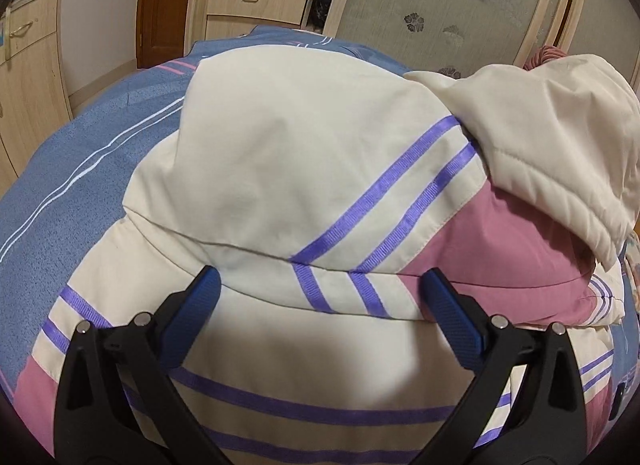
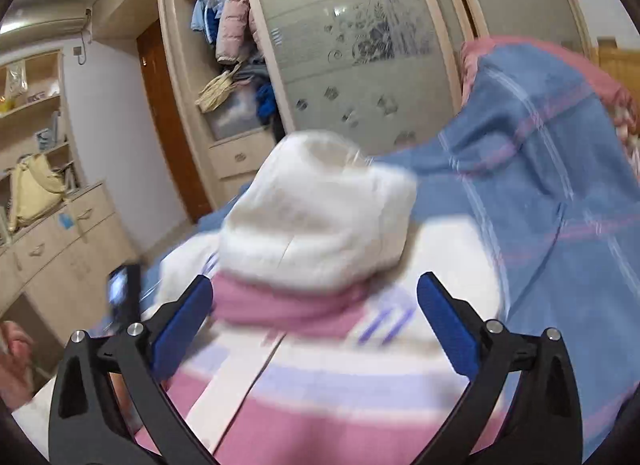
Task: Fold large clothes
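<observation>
- Across the bed, a blue bedspread (image 1: 80,169) with thin white and pink lines lies under everything else; in my right view it rises in a big fold (image 2: 540,169) off to the right.
- On top of it lies the jacket (image 1: 304,137), cream with purple stripes and pink panels, a sleeve folded across its body, filling most of both views.
- Its cream hood (image 1: 560,137) is bunched at the jacket's far right end in my left view, and sits blurred straight ahead of my right fingers (image 2: 320,217).
- My left gripper (image 1: 320,297) hangs over the cream cloth with its blue pads spread wide, gripping nothing.
- My right gripper (image 2: 316,313) stands fully spread too, over the pink collar, nothing pinched.
- Behind stand a wardrobe with a frosted flowered door (image 2: 352,65) and hanging coats (image 2: 228,21).
</observation>
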A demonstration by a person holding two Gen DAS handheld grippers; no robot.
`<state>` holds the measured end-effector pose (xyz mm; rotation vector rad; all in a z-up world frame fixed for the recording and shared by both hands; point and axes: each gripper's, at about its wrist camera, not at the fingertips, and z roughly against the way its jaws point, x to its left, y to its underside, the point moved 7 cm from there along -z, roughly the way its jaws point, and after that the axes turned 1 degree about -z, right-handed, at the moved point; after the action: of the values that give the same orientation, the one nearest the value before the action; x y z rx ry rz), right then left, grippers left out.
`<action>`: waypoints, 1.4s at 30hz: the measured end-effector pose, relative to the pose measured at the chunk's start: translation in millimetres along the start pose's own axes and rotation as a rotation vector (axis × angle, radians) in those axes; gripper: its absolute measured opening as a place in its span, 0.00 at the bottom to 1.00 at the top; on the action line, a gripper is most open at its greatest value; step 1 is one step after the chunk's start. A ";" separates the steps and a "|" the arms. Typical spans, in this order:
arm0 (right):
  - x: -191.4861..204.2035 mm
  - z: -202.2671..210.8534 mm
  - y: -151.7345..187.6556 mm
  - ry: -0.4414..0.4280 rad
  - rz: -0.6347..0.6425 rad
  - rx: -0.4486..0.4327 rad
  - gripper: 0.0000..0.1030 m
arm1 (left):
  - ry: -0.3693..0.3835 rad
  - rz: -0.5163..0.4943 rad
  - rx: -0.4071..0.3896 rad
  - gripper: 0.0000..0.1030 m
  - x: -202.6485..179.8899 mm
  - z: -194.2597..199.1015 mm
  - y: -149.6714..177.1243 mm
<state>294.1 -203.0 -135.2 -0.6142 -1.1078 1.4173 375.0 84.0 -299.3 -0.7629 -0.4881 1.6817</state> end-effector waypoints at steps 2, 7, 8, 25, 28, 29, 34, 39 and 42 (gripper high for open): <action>-2.0 -51.2 -11.3 -0.019 0.037 0.109 0.99 | 0.000 0.000 0.000 0.98 -1.0 -0.5 -0.4; -42.4 -153.7 11.2 -0.157 -0.347 0.362 0.83 | 0.004 0.002 -0.001 0.98 -1.6 -1.9 0.2; -43.4 -155.6 10.9 -0.181 -0.404 0.344 0.65 | 0.003 0.002 0.000 0.98 -1.2 -2.5 1.1; 61.0 -50.8 127.1 -0.266 -0.095 0.317 0.12 | 0.037 0.066 -0.033 0.98 -0.4 27.5 -2.0; 54.7 -45.3 135.4 -0.274 -0.125 0.302 0.14 | 0.098 0.111 -0.103 0.98 -6.8 67.2 -5.4; 55.3 -46.3 134.8 -0.285 -0.144 0.308 0.17 | 0.114 0.101 -0.127 0.98 -14.8 81.8 -8.3; 69.8 -38.6 139.1 -0.278 -0.113 0.334 0.60 | 0.221 -0.109 -0.184 0.98 -95.0 135.4 -27.3; 66.2 -4.4 130.3 -0.276 -0.091 0.269 0.60 | 0.222 -0.217 -0.126 0.98 -145.2 117.5 -29.3; 57.7 14.0 123.0 -0.229 -0.092 0.245 0.60 | 0.251 -0.142 0.088 0.92 -146.0 65.0 -14.8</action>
<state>215.2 -136.2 -224.4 -0.2270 -1.1027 1.5409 356.8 -48.4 -210.4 -0.8410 -0.2839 1.4423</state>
